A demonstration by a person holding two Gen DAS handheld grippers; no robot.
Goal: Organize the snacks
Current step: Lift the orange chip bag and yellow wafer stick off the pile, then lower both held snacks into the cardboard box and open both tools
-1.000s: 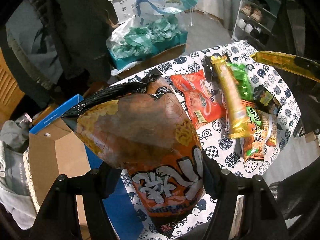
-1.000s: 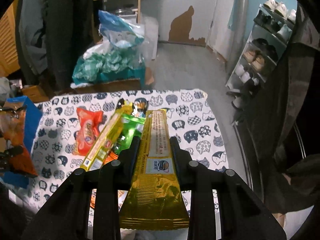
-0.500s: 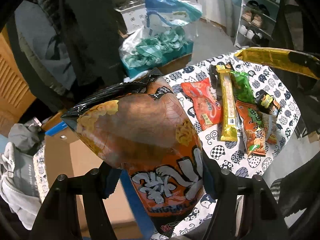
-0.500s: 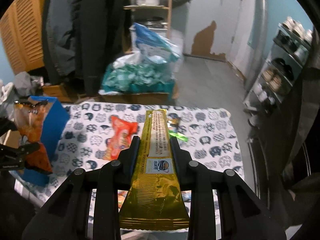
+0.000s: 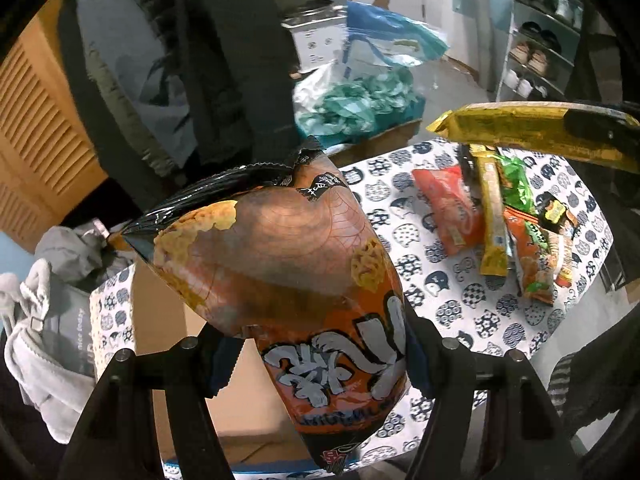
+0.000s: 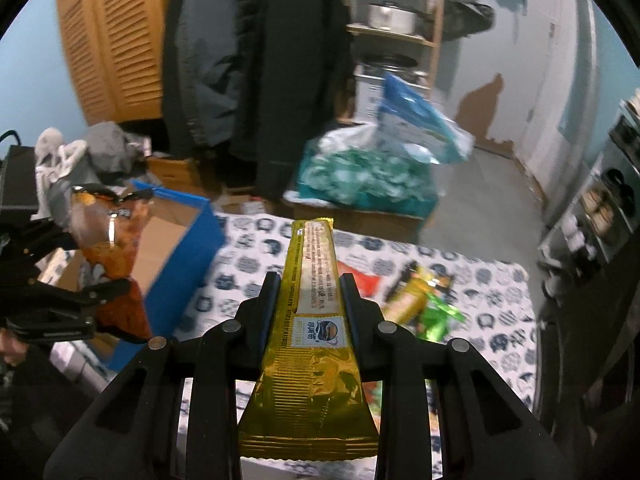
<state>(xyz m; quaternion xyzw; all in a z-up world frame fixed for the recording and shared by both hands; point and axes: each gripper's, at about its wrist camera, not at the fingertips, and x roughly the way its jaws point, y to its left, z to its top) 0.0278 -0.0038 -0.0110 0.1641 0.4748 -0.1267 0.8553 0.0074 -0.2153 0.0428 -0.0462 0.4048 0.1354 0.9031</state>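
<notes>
Behind left claw's (image 5: 320,344) clamped chip bag (image 5: 280,264), half-hidden cardboard box (image 5: 168,320); right claw (image 6: 308,300) pinching gold packet (image 6: 314,320).

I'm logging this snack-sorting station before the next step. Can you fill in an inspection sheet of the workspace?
Surface: table under a cat-print cloth.
Job's things: orange chip bag and gold packet held in the air; remaining snacks piled on the cloth; blue-edged cardboard box open at the table's end.
Clutter: grey clothes beside the box.
Grippers: left gripper shut on the chip bag; right gripper shut on the gold packet.
Cables: nothing seen.
Surroundings: hanging coats, shoe rack, bagged green goods.
</notes>
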